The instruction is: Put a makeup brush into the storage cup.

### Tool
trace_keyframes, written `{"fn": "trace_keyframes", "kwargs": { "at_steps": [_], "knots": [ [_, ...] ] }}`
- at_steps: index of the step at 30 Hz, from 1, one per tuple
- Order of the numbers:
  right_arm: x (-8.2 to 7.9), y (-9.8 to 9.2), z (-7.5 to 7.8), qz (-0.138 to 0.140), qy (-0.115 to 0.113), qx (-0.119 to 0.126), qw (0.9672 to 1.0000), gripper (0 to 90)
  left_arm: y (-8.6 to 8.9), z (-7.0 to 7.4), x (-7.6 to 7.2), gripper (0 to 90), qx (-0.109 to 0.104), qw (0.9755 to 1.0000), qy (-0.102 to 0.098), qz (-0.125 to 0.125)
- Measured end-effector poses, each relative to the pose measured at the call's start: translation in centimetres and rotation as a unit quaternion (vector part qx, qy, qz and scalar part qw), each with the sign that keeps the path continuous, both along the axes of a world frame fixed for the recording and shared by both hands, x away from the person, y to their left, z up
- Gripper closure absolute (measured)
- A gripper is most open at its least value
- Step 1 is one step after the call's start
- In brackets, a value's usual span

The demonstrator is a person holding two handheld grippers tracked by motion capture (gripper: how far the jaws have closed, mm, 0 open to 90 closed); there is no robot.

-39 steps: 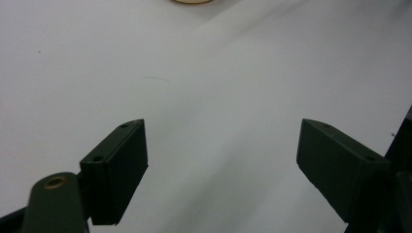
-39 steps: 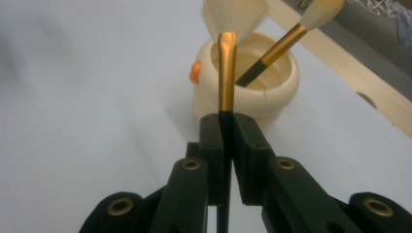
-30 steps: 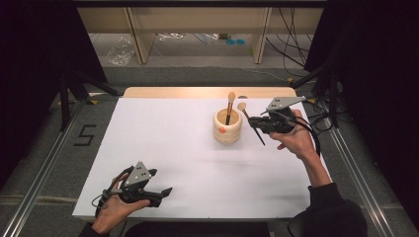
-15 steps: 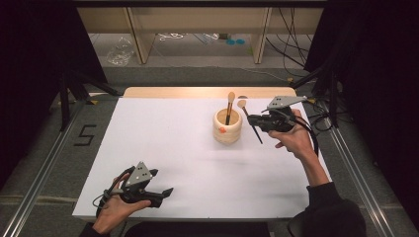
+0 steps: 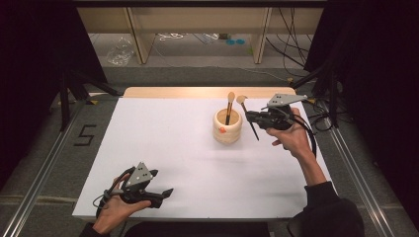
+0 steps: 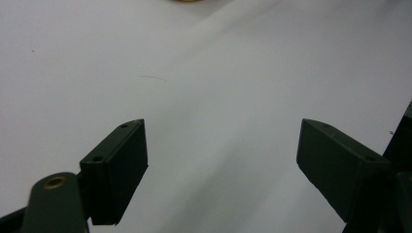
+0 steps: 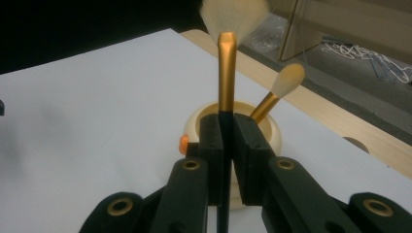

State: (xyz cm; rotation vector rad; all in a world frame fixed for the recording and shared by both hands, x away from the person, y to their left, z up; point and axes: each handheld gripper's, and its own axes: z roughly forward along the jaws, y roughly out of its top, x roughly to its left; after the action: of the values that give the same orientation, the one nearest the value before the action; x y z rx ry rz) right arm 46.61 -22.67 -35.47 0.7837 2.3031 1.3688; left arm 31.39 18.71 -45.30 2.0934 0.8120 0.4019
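High view: the right hand-held gripper [image 5: 254, 117] has edged slightly closer to the cream holder [image 5: 228, 127] on the white counter [image 5: 163, 138] than 1 s ago. It carries a brush [image 5: 248, 118] beside the holder, where 1 brush [image 5: 230, 106] already stands.

Left gripper view: the left hand-held gripper [image 6: 221, 167] gapes wide over bare counter, idle.

Right gripper view: jaws are clamped on the black brush handle, bristles up, holder just behind. Insertion seems next.
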Motion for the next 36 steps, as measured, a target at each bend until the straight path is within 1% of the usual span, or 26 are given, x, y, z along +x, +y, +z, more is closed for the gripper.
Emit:
{"fn": "trace_keyframes", "kwargs": {
  "at_steps": [2,3,4,5,6,7,8,9,10,12,13,15,17,19,20,21,22,24,25,26,28,30,31,32,35,36],
  "knots": [
    [0.1,0.1,0.1,-0.001,-0.004,0.001,1.0,83.3,0.0,0.1,0.0,18.5,0.002,1.0,0.005,0.0],
    [0.1,0.2,0.2,-0.002,-0.005,0.0,1.0,83.3,-0.1,-0.1,0.0,18.5,-0.001,1.0,0.004,0.005],
    [0.2,0.2,0.2,-0.004,-0.011,0.0,0.9999,83.3,-0.1,-0.1,0.0,18.5,0.003,1.0,0.005,0.004],
    [0.2,0.3,0.2,-0.005,-0.011,0.001,0.9999,83.4,-0.1,-0.1,-0.1,18.6,-0.003,1.0,0.006,0.004],
    [0.3,0.3,0.2,-0.006,-0.014,0.004,0.9999,83.3,-0.1,-0.1,0.0,18.5,-0.002,1.0,0.003,0.003],
    [0.3,0.3,0.3,-0.003,-0.009,0.005,0.9999,83.4,-0.1,0.0,0.0,18.5,-0.004,1.0,0.004,0.003],
    [0.3,0.4,0.3,-0.005,-0.01,0.007,0.9999,83.4,-0.1,-0.1,0.0,18.5,-0.005,1.0,0.005,0.004],
    [0.4,0.4,0.4,-0.003,-0.011,0.011,0.9999,83.4,-0.1,-0.1,0.0,18.5,-0.001,1.0,0.004,0.005],
    [0.4,0.4,0.4,-0.005,-0.013,0.013,0.9998,83.3,0.0,-0.1,0.0,18.5,-0.001,1.0,0.009,0.0],
    [0.5,0.5,0.5,-0.003,-0.011,0.015,0.9998,83.4,0.0,-0.1,0.0,18.5,-0.001,1.0,0.003,0.005],
    [0.6,0.5,0.6,-0.003,-0.012,0.015,0.9998,83.4,-0.1,-0.1,0.1,18.5,-0.009,0.9999,0.006,0.006],
    [0.7,0.7,0.6,-0.003,-0.013,0.019,0.9997,83.3,0.0,-0.1,0.0,18.5,-0.004,0.9999,0.011,0.002],
    [0.7,0.8,0.7,-0.003,-0.014,0.02,0.9997,83.4,-0.1,-0.2,0.0,18.5,-0.008,0.9999,0.007,0.006],
    [0.8,1.0,0.7,-0.004,-0.019,0.024,0.9995,83.3,0.0,0.0,0.0,18.5,-0.006,1.0,0.005,0.005],
    [0.8,1.0,0.8,-0.002,-0.019,0.02,0.9996,83.3,0.0,0.0,0.1,18.6,0.0,1.0,0.0,0.001],
    [0.9,1.0,0.8,-0.001,-0.016,0.02,0.9997,83.3,0.0,-0.1,0.0,18.6,-0.001,0.9999,0.008,0.007],
    [1.0,1.1,0.8,-0.002,-0.018,0.022,0.9996,83.3,0.0,-0.1,0.0,18.5,-0.003,0.9999,0.01,0.007],
    [1.0,1.1,0.9,-0.002,-0.017,0.024,0.9996,83.3,0.0,0.0,0.0,18.5,-0.007,0.9999,0.006,0.007],
    [1.0,1.2,0.9,-0.005,-0.017,0.029,0.9994,83.3,0.0,0.0,0.0,18.5,-0.003,1.0,0.002,0.003],
    [1.1,1.2,1.0,-0.001,-0.016,0.031,0.9994,83.3,0.0,-0.1,-0.1,18.6,-0.007,0.9999,0.007,0.01],
    [1.1,1.3,1.2,-0.004,-0.022,0.029,0.9993,83.3,0.0,-0.1,-0.1,18.5,-0.005,0.9999,0.007,0.01],
    [1.1,1.4,1.3,-0.003,-0.024,0.032,0.9992,83.4,0.0,0.0,0.0,18.5,-0.005,1.0,0.005,0.005],
    [1.2,1.4,1.4,-0.003,-0.025,0.032,0.9992,83.4,0.0,0.0,0.1,18.5,-0.001,1.0,0.0,0.003],
    [1.2,1.5,1.4,-0.004,-0.027,0.032,0.9991,83.4,0.0,-0.1,-0.1,18.5,-0.006,0.9999,0.008,0.011],
    [1.4,1.6,1.4,-0.003,-0.028,0.037,0.9989,83.3,0.0,0.0,0.0,18.5,-0.006,0.9999,0.006,0.007],
    [1.4,1.6,1.4,-0.004,-0.028,0.037,0.9989,83.4,0.0,0.0,0.0,18.6,-0.008,0.9999,0.008,0.01]
  ]
}}
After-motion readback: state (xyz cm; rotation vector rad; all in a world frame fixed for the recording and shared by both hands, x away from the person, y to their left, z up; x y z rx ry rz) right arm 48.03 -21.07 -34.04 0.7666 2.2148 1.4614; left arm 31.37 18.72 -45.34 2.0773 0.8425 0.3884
